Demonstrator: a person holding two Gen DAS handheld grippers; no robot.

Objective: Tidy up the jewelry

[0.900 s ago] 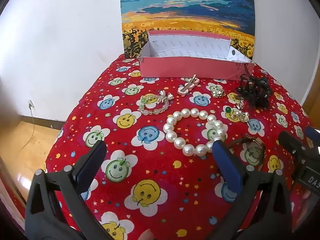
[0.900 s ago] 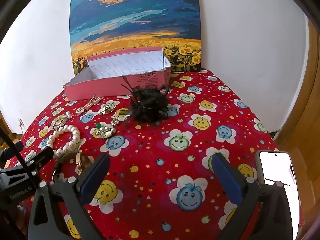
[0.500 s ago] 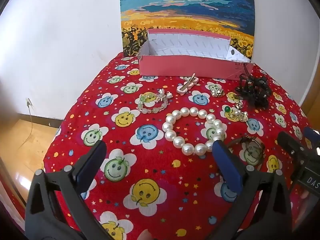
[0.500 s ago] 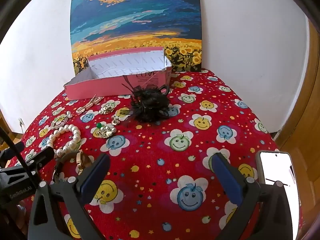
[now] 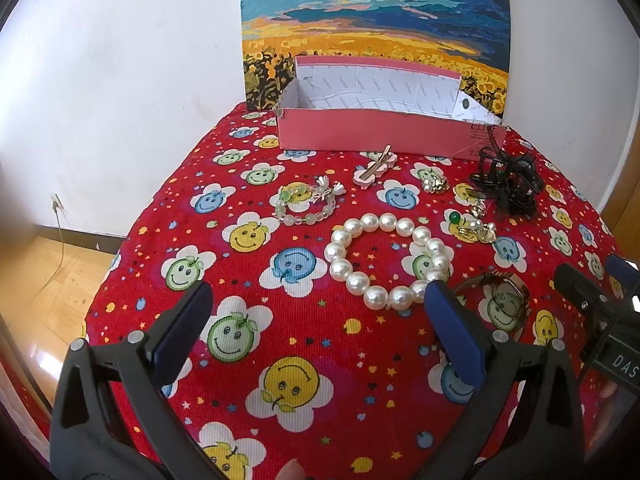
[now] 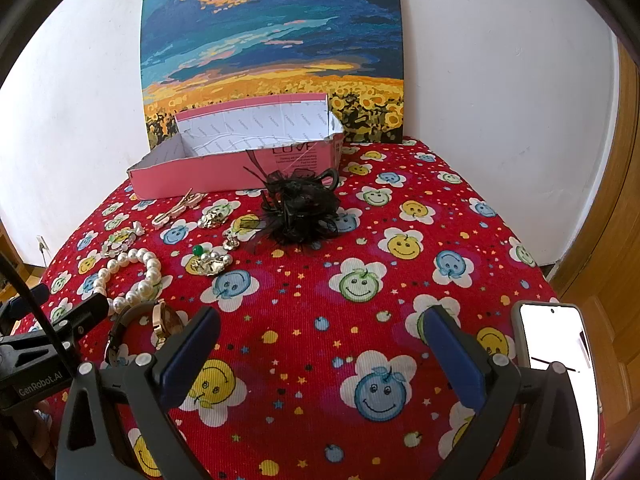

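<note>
Left claw [image 5: 316, 316] wide open, empty, above the desk's red smiley cloth [image 5: 288, 360]. Pearl bracelet [image 5: 390, 258] lies just ahead, nearest its right finger; watch [image 5: 504, 294] beside that. Right claw [image 6: 320, 340] also wide open, empty; black hair ornament [image 6: 300, 208] well ahead. Pink box [image 5: 376, 132] at the far edge, apart from the jewelry.

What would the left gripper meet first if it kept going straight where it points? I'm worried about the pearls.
Probably bare tablecloth; the left gripper aims just left of the pearl bracelet, though depth is unclear.
</note>
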